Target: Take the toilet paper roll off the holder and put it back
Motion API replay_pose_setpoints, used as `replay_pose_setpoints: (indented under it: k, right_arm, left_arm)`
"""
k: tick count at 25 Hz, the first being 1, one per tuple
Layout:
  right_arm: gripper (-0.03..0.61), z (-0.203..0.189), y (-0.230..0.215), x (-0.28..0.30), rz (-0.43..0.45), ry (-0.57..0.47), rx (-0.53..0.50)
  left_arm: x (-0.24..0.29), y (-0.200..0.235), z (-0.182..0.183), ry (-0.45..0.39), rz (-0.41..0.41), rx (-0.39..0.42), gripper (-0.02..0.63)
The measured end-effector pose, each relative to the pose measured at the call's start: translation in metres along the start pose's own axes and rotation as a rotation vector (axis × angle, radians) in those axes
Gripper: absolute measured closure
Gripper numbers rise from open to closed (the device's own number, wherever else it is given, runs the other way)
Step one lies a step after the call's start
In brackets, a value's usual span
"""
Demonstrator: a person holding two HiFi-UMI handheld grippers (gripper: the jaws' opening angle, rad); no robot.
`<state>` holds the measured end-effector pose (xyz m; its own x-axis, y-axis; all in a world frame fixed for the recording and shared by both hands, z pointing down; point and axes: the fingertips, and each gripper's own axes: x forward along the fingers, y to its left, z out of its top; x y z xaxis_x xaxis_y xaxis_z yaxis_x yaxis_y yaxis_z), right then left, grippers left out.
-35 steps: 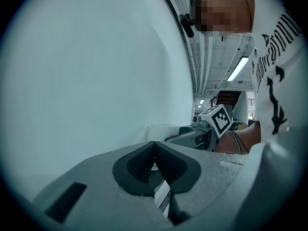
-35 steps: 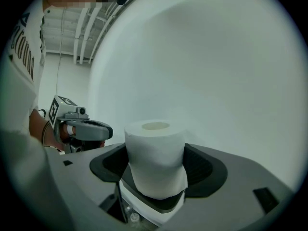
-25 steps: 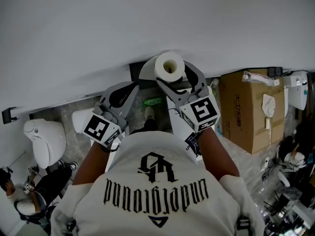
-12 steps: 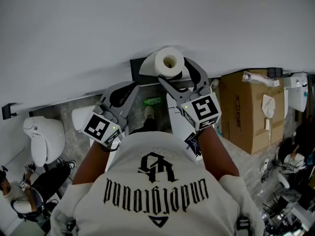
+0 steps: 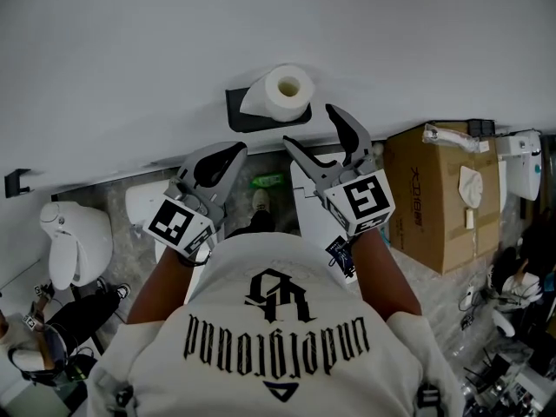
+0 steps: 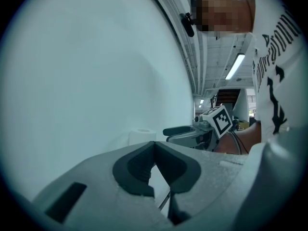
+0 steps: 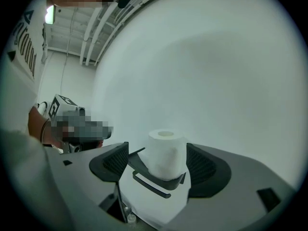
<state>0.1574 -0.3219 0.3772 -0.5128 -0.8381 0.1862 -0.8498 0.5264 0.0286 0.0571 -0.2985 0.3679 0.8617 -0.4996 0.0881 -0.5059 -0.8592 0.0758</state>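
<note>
**Spotter:** Where's the toilet paper roll [image 5: 287, 92] from your end?

**Operator:** It stands on end on the dark holder [image 5: 246, 122], which is fixed to the white wall [image 5: 261, 24]. The hollow core points up, so its long axis is vertical. It lies straight ahead of my right gripper [image 5: 309, 125], a little beyond the fingertips.

**Spotter:** Is anything touching it?

**Operator:** No. In the right gripper view the fingers [image 7: 204, 165] are spread wide and the roll shows in the gap between them. From the head view, though, the tips stop just short of it, so I'm holding nothing.

**Spotter:** And the left?

**Operator:** My left gripper [image 5: 236, 151] sits lower and off to the side, farther from the roll. Its fingers [image 6: 137, 167] are pinched together with nothing between them. The right is plainly the nearer one, and it's already lined up.

**Spotter:** So what does the next move depend on?

**Operator:** I'd judge a straight push forward, with one finger on each side of the roll's curved wall. The paper is soft, so I'd close gently.

**Spotter:** How's the room?

**Operator:** The wall is bare. A cardboard box [image 5: 443, 198] stands on the floor to my right and a toilet [image 5: 78, 241] to my left, both well apart from the holder.
</note>
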Motion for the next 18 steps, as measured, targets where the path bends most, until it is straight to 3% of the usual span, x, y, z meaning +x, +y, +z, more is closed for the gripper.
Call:
replay_pose_setpoints:
  k: [18]
  right_arm:
    - [0.262,0.018,0.04,-0.13,0.011,-0.074,-0.067]
  left_arm:
    - [-0.034,-0.115,0.025,-0.058,0.02,0.089,0.601]
